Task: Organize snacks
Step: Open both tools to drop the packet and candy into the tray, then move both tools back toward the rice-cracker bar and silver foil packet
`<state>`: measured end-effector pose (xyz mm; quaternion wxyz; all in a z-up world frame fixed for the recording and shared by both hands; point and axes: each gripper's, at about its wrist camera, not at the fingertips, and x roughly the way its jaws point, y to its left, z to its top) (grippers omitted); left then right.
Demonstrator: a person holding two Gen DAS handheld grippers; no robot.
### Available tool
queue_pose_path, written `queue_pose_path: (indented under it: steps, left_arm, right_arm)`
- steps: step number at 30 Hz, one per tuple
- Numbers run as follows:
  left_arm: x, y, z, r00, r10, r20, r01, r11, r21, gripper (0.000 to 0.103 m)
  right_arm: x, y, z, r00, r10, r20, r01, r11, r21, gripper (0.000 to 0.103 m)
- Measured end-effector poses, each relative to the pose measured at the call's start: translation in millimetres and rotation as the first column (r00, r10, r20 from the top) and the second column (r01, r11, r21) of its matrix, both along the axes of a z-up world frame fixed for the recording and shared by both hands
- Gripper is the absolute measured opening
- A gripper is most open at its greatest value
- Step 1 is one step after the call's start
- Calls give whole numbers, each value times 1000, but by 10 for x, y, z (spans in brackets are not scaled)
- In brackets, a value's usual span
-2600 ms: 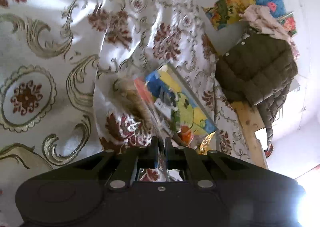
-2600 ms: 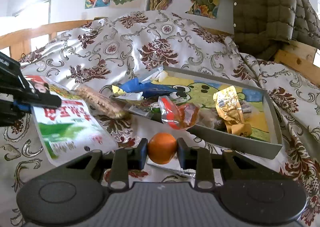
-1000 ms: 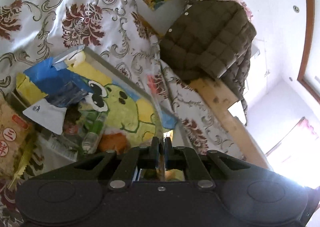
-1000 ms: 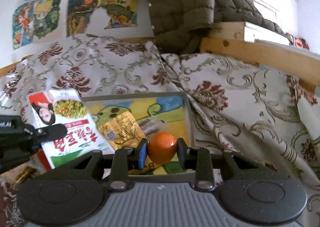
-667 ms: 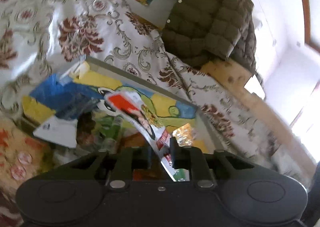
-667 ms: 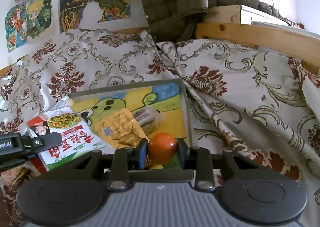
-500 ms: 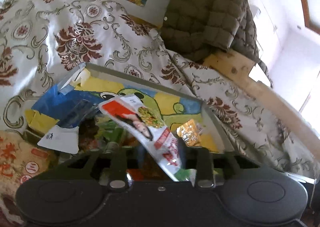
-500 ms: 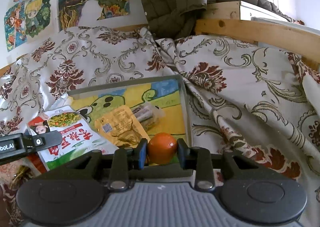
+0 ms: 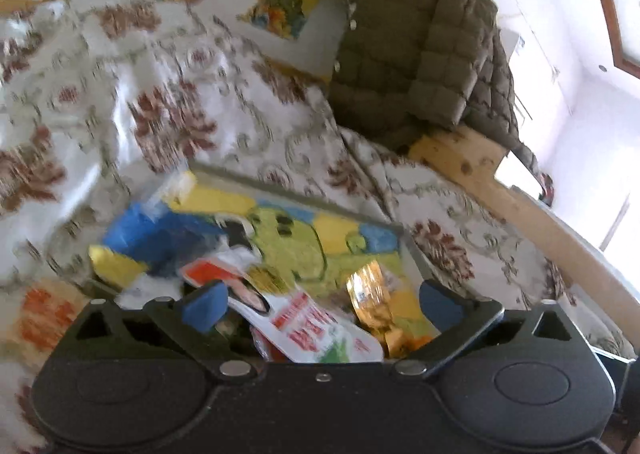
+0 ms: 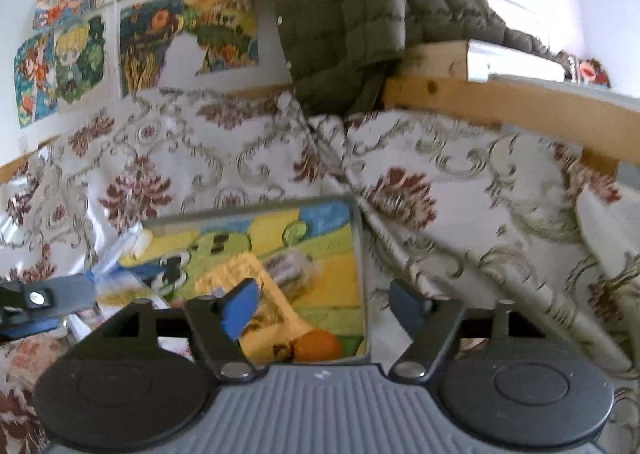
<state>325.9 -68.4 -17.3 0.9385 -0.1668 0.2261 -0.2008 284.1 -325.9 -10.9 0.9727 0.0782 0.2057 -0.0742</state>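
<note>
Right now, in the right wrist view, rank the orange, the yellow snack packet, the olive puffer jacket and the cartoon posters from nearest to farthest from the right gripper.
1. Orange: directly below the opening right gripper, in the tray's near corner.
2. Yellow snack packet: just left, in the tray.
3. Olive puffer jacket: hanging above the bed.
4. Cartoon posters: back wall, upper left.

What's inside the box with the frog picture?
Inside the box: an orange, a yellow packet, a clear wrapped snack and a red-and-white packet. Anything beneath them is hidden.

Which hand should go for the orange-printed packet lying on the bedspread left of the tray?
Left, probably: the packet lies beside the left gripper, the right gripper hangs over the opposite end of the tray. Both jaws are opening, gripping nothing.
</note>
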Motion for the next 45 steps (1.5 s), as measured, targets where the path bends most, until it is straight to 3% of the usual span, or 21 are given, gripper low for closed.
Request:
queue_pose_path:
  steps: [10,18,32,45]
  left_arm:
    - [-526,236,398,990,89,113,-103,987,124,102]
    - [-1162,446,498,971,153,184,-191,958,212,102]
    - [-1954,801,379,960,256,114,-279,908,312,102]
    - [-2311,857,321,957,282,60,-286,896,340,102]
  right_arm:
    - [-462,87,308,994,2,106,-6,999,40,103]
    - [-852,403,393,991,84,101,-88,996,34,103]
    - [-1703,762,343,988,135,69,-135,991,-9,103]
    - [-2163,1035,186,987,158,-16,-158,987,-25,103]
